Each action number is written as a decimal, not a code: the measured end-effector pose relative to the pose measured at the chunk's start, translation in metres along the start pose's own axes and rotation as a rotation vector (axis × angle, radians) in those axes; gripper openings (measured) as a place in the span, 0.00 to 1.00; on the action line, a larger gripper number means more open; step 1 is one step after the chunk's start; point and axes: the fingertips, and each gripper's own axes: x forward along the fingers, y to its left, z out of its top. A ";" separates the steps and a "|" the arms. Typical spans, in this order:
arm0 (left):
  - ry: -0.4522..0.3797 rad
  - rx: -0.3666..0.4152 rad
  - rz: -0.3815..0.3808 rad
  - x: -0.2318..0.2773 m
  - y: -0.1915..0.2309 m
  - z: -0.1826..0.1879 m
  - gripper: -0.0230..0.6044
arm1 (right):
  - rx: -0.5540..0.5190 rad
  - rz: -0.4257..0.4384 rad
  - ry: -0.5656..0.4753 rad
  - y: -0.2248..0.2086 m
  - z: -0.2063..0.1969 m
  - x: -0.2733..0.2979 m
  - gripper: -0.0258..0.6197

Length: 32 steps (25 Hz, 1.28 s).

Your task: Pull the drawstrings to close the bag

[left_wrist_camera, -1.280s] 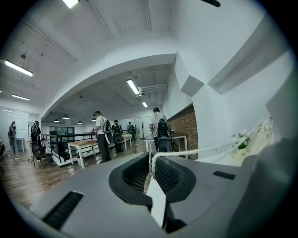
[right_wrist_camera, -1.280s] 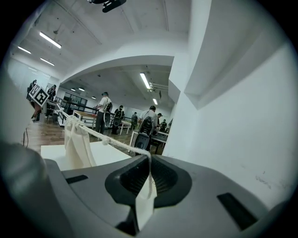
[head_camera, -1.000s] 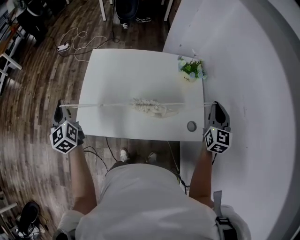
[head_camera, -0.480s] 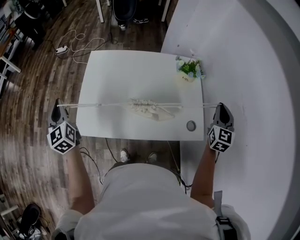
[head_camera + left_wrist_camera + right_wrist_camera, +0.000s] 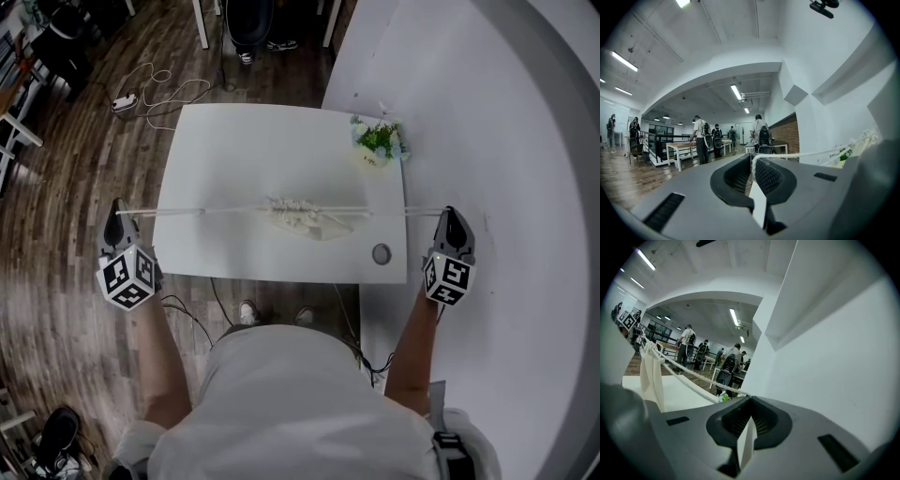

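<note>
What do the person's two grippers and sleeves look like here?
Both the left gripper and right gripper are grey, tapering bodies with dark ribbed pads, each carrying a white cube with black square markers. The person wears a light short-sleeved top.

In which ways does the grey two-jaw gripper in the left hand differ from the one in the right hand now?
The left grey gripper hangs beyond the white table's left edge, over dark wooden floor; the right grey gripper hangs beyond its right edge, over a white surface. The cinched cream bag seems nearer the right gripper than the left gripper. Both are shut on a taut white drawstring.
</note>
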 end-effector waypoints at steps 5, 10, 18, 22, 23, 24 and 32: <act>-0.010 0.040 -0.014 -0.001 -0.006 0.005 0.07 | -0.009 0.008 -0.010 -0.009 -0.002 -0.002 0.09; -0.010 0.036 -0.016 -0.002 -0.010 0.007 0.07 | -0.025 0.004 -0.017 -0.015 0.001 0.000 0.10; -0.011 0.031 -0.008 -0.010 -0.009 0.010 0.07 | -0.002 0.015 -0.033 -0.019 0.007 -0.002 0.10; -0.015 0.046 -0.010 -0.018 -0.009 0.015 0.07 | 0.026 0.023 -0.036 -0.022 0.006 -0.011 0.10; -0.015 0.057 -0.013 -0.019 -0.010 0.015 0.07 | 0.026 0.018 -0.036 -0.023 0.005 -0.013 0.09; -0.012 0.066 -0.015 -0.019 -0.012 0.014 0.07 | 0.025 0.014 -0.036 -0.025 0.003 -0.013 0.10; -0.007 0.072 -0.017 -0.026 -0.013 0.014 0.07 | 0.009 0.017 -0.030 -0.027 0.002 -0.019 0.10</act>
